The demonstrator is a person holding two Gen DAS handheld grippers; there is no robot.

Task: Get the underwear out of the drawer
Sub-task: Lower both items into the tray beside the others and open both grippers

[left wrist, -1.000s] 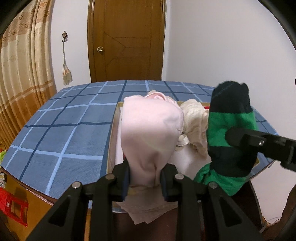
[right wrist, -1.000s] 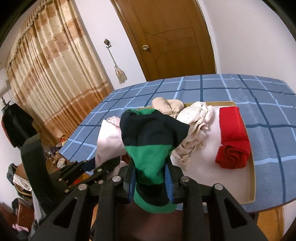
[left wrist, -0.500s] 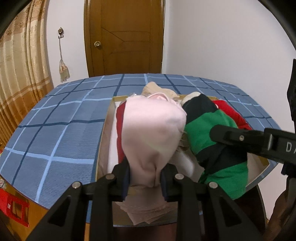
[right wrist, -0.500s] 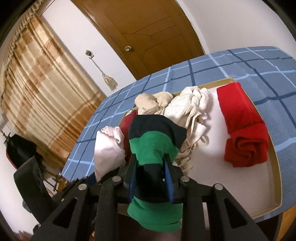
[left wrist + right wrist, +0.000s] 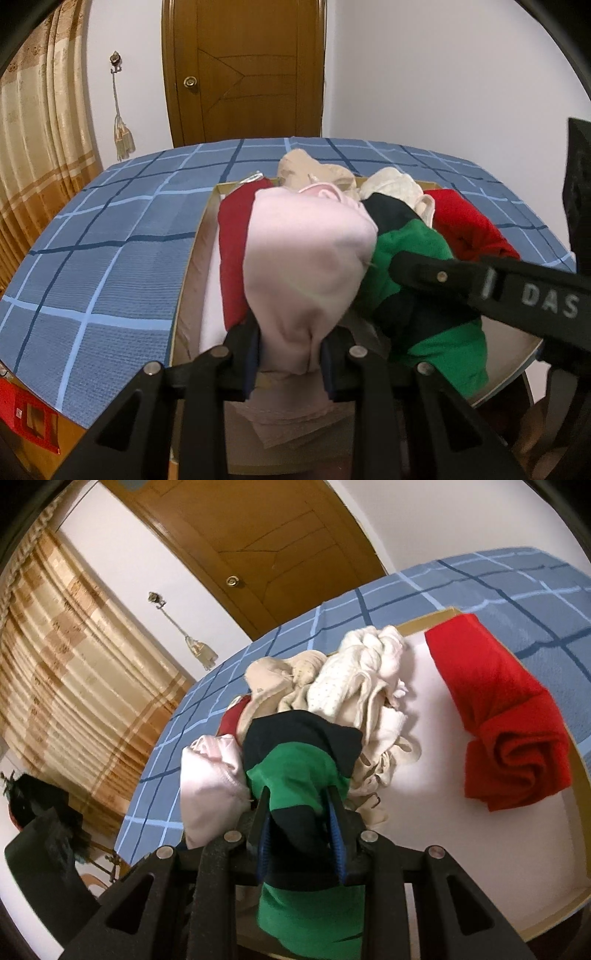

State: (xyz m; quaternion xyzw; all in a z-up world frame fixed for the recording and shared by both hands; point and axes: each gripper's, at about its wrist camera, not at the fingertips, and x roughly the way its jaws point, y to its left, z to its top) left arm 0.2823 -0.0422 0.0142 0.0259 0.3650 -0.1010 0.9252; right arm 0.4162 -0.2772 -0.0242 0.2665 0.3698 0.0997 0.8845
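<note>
Two garments are in hand: the left tongs [image 5: 290,350] are clenched on a pale pink piece [image 5: 306,266], the right tongs [image 5: 301,823] clenched on a green-and-black striped piece [image 5: 299,771]. Both bundles hang over the near end of the open drawer [image 5: 192,258], which sits on a blue checked bed cover [image 5: 110,240].

Still in the drawer: a rolled red item [image 5: 509,734] on the right side, a cream heap [image 5: 362,686] and a beige piece [image 5: 273,675] at the far end, plus a dark red one [image 5: 234,251] just beside the pink.

My read on doing it well: keep both grips firm, carry each piece clear of the drawer rim before letting go, and keep the two bundles apart so the hanging tails don't snag the cream heap.

Writing: only "DAS" [image 5: 550,304] in pale letters on the right tongs' arm in the left view; the rest is cut off. No garment labels readable.
</note>
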